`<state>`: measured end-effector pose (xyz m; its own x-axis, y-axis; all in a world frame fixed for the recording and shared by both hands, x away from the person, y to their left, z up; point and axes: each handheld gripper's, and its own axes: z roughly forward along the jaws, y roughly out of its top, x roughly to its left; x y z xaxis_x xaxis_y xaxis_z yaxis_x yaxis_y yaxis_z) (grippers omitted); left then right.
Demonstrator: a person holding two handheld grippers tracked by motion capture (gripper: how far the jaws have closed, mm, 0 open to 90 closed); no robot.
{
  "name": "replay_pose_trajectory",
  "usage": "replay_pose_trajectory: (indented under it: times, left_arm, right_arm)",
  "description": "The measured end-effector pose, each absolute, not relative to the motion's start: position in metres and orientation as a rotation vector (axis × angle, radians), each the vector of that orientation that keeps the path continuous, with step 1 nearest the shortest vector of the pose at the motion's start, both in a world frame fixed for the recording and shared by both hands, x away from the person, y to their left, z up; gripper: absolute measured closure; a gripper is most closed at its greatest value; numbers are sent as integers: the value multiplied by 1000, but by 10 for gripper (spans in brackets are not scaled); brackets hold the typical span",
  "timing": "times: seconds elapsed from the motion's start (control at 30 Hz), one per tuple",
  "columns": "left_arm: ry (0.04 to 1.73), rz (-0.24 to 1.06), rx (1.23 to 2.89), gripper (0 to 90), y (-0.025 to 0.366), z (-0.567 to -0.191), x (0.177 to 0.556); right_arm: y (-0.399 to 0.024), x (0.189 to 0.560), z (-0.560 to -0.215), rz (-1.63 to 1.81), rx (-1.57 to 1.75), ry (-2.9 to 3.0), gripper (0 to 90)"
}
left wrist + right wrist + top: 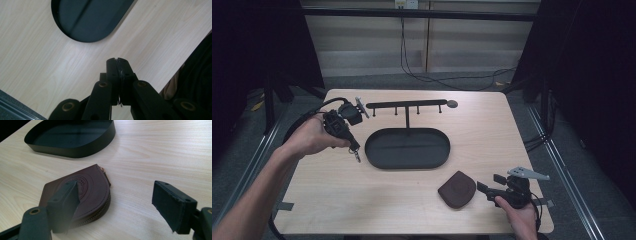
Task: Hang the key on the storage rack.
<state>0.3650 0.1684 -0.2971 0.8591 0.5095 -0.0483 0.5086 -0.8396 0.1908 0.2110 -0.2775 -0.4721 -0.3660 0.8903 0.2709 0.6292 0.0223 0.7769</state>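
The left claw point(353, 148) hangs above the left part of the light wooden worktop point(492, 130), just off the left end of the black oval metal tray point(407, 148). Its jaws are pressed together on a small metal key-like piece point(357, 156) that dangles below the tips, too small to identify exactly. In the left gripper view a thin sliver of metal point(121, 75) shows in the seam between the jaws. Pinching it at the top lets it hang free, which would suit hooking it on the black T-shaped rack with pegs point(407, 106) rising from the tray's far side; that is my reading.

The right claw point(484, 187) rests low near the worktop's near right corner, jaws spread wide with nothing between them. It points at the dark brown leather zip pouch point(82, 192), which lies flat just in front, apart from the tray. It seems positioned for a later pick-up.
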Motion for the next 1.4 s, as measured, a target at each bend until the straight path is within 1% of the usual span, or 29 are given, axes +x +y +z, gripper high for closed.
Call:
replay_pose_trajectory:
  times: [0.43, 0.73, 0.97, 1.07, 1.2, 1.4]
  left_arm:
    - [783, 21, 2838, 891, 152, -277, 391]
    - [816, -7, 2820, 890, 150, -275, 410]
    - [866, 6, 2818, 891, 147, -276, 420]
    - [844, 13, 2824, 891, 145, -275, 423]
    - [856, 19, 2807, 891, 143, -272, 427]
    - [861, -1, 2817, 890, 136, -272, 437]
  right_arm:
    - [-278, 211, -472, 1272, 1564, 2019, 218]
    - [-278, 211, -473, 1271, 1567, 2019, 218]
    - [-278, 211, -473, 1272, 1568, 2019, 218]
    - [-278, 211, -473, 1273, 1568, 2019, 218]
    - [-278, 212, -473, 1273, 1568, 2019, 218]
    - [-278, 211, -473, 1278, 1570, 2017, 218]
